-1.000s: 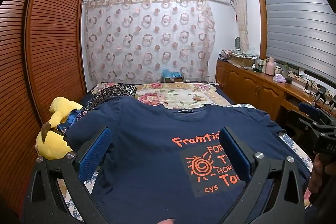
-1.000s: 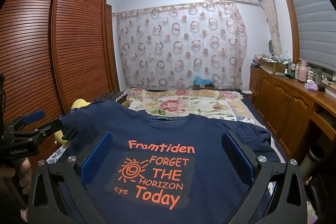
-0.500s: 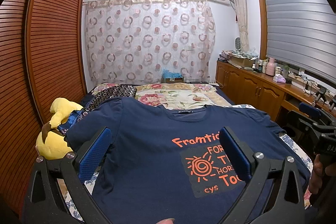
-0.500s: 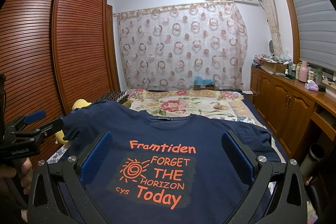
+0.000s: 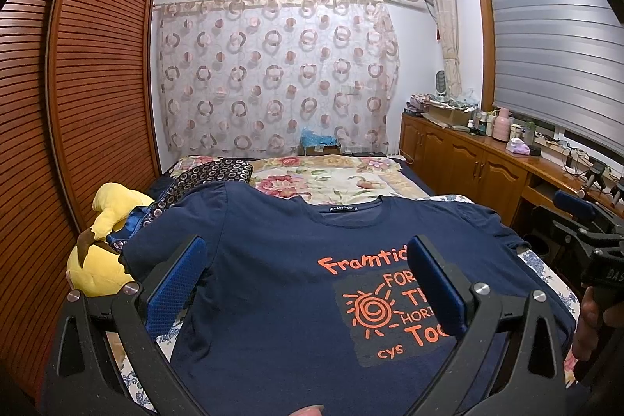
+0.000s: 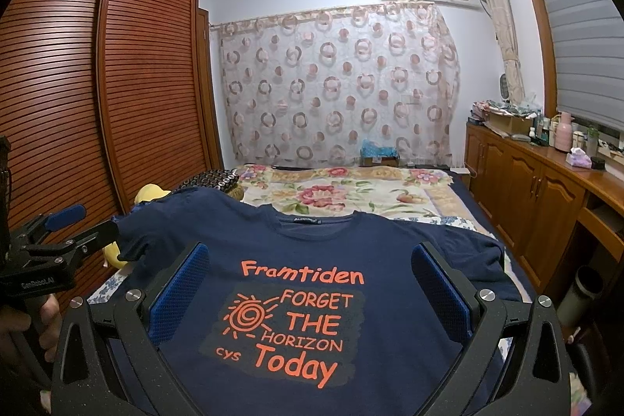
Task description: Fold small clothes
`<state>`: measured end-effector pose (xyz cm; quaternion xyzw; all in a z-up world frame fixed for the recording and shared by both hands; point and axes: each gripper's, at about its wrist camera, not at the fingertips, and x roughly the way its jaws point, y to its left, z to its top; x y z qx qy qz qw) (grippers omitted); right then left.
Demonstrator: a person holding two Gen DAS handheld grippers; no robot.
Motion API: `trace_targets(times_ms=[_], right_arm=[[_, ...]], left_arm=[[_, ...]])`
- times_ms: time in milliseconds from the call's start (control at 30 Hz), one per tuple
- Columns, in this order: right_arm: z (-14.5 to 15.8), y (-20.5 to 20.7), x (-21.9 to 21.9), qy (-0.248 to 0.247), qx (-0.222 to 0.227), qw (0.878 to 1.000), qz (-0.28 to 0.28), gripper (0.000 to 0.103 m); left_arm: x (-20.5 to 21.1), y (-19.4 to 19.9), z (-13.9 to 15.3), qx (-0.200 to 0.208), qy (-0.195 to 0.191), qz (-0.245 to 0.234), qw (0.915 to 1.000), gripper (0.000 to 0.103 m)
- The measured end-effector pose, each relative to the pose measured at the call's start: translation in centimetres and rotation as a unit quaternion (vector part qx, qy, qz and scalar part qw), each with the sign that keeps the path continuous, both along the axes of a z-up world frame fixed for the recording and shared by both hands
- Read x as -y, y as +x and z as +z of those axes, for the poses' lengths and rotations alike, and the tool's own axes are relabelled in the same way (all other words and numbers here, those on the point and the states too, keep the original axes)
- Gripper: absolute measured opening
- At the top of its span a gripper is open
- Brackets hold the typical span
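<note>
A navy T-shirt [image 5: 273,283] with an orange "Framtiden" print lies flat, front up, on the bed, collar at the far side; it also shows in the right wrist view [image 6: 312,252]. My left gripper [image 5: 306,262] is open and empty, hovering above the shirt's left half. My right gripper [image 6: 310,266] is open and empty, above the print. Each gripper shows at the edge of the other's view, the right gripper [image 5: 585,221] on the right and the left gripper [image 6: 74,225] on the left.
A yellow plush toy [image 5: 101,252] lies at the bed's left edge beside a dark patterned pillow [image 5: 210,174]. A floral quilt [image 5: 331,178] covers the far bed. A wooden wardrobe [image 6: 78,104] stands left, a cluttered wooden cabinet [image 6: 546,182] right.
</note>
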<state>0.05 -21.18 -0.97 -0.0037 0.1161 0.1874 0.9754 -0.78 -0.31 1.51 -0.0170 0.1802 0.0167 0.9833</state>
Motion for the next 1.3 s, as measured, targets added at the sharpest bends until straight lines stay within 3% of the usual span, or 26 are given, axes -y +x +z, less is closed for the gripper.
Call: trace_targets(times_ms=[1300], right_arm=[[0.03, -0.02, -0.06, 0.002, 0.002, 1.000, 0.006, 0.103]], left_arm=[[0.66, -0.19, 0.76, 0.001, 0.001, -0.002, 1.0000, 0.103]])
